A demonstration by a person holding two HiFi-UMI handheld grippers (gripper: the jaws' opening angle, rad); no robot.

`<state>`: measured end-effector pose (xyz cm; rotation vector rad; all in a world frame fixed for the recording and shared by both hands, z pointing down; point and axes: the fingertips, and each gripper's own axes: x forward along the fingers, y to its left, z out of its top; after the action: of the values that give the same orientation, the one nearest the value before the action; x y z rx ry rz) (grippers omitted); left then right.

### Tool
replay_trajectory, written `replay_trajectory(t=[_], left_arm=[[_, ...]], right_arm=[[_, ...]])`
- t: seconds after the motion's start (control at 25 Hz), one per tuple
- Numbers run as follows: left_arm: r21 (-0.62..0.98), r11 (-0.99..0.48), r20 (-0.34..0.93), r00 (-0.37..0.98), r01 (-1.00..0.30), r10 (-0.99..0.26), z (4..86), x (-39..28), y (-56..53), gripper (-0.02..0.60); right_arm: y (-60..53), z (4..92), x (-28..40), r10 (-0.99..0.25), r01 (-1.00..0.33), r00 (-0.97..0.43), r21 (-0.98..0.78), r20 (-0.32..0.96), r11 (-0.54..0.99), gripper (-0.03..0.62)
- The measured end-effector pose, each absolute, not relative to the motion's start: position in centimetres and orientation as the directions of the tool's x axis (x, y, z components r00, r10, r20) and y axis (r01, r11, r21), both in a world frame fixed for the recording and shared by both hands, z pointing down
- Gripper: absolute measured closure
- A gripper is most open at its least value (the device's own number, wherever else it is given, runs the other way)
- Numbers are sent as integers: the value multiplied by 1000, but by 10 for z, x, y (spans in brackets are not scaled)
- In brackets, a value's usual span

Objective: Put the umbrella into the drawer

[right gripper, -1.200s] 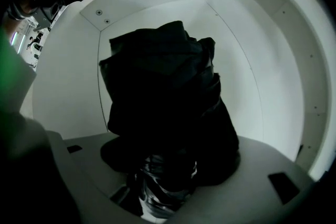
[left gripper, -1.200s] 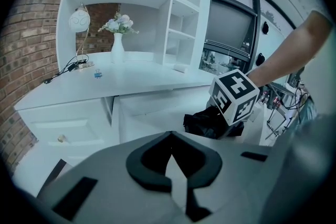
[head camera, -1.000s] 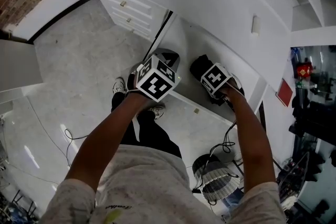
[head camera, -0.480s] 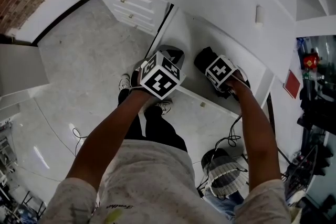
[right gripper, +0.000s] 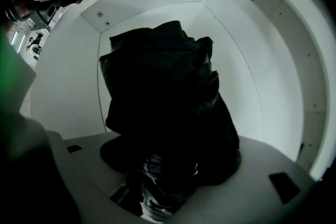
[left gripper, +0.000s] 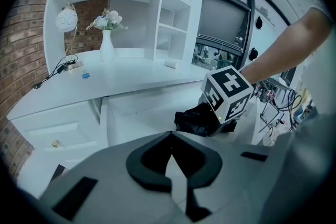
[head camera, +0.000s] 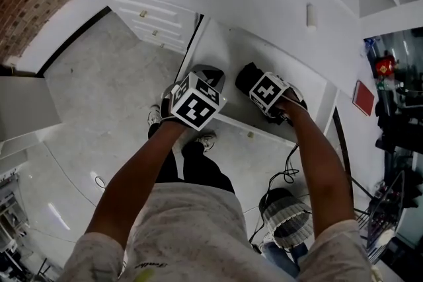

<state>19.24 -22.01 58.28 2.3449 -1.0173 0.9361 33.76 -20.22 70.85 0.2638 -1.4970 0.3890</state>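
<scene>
A black folded umbrella [head camera: 246, 78] lies low inside the open white drawer [head camera: 228, 43]. My right gripper [head camera: 259, 90] is shut on it; in the right gripper view the umbrella [right gripper: 163, 86] fills the jaws [right gripper: 165, 181], with the drawer's white walls [right gripper: 152, 2] all around it. My left gripper [head camera: 206, 74] hovers at the drawer's left front corner, shut on nothing. In the left gripper view its dark pads [left gripper: 152, 157] meet at the tips, and beyond them are the umbrella [left gripper: 195, 119] and the right gripper's marker cube [left gripper: 227, 93].
A bank of closed white drawers [head camera: 155, 23] stands left of the open one, under a white desktop [left gripper: 121, 78]. A vase of flowers [left gripper: 106, 34] and shelves [left gripper: 173, 2] sit on the desk. On the floor are cables [head camera: 287, 172], a round ribbed appliance [head camera: 285, 213] and the person's shoes [head camera: 205, 139].
The head camera has shifted a little. Both grippers stay at about the same place over the open drawer, the right one still holding the umbrella.
</scene>
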Motion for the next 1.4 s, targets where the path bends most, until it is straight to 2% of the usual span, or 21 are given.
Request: replay_trajectory(t=[0.4, 0.56, 0.88, 1.16, 1.4], left_arm=[[103, -668, 709, 525, -737, -471, 558, 194, -230, 586], [96, -681, 710, 530, -726, -464, 552, 195, -235, 586], [99, -711, 696, 559, -697, -450, 536, 201, -247, 586], [110, -718, 674, 583, -687, -454, 520, 207, -258, 586], [127, -716, 667, 593, -686, -451, 510, 199, -263, 586]], right_arm=[[-204, 702, 334, 30, -413, 7, -24, 1000, 911, 324], [-203, 694, 340, 50, -448, 13, -39, 999, 893, 322], [-208, 661, 347, 4, -529, 18, 7, 1000, 848, 322], [-221, 634, 332, -69, -530, -67, 23, 995, 848, 323], [-231, 606, 325, -134, -619, -114, 35, 984, 785, 324]])
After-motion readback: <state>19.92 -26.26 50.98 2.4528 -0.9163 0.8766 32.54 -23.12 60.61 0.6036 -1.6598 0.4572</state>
